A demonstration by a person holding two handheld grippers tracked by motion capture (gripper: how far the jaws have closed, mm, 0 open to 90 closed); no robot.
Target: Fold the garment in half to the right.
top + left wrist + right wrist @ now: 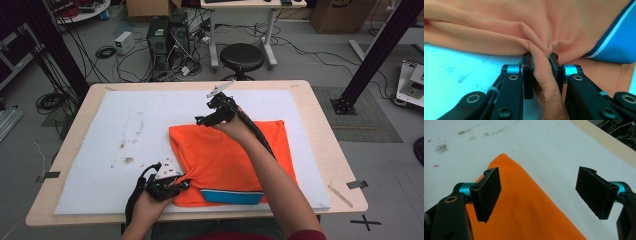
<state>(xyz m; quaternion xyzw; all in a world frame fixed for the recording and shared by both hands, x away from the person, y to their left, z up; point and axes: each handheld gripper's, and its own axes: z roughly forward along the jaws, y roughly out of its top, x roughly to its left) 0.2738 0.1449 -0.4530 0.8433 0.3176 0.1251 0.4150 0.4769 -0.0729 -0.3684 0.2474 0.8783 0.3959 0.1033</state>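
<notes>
My left hand-held gripper (541, 72) pinches the orange shirt (225, 155) at its lower-left edge, lower centre on the bench (320, 100). My right hand-held gripper (537, 195) hangs wide open, empty, over the upper-left corner. Folding looks partly done; that corner is not yet gripped.

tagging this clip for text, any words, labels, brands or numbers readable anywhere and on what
None can be read.
Orange shirt with its blue collar band: no print or label showing.
Cardboard box on the floor at the far right: a dark mark, too cut off to read.
Black cross taped on the floor: a marker, not text.
</notes>
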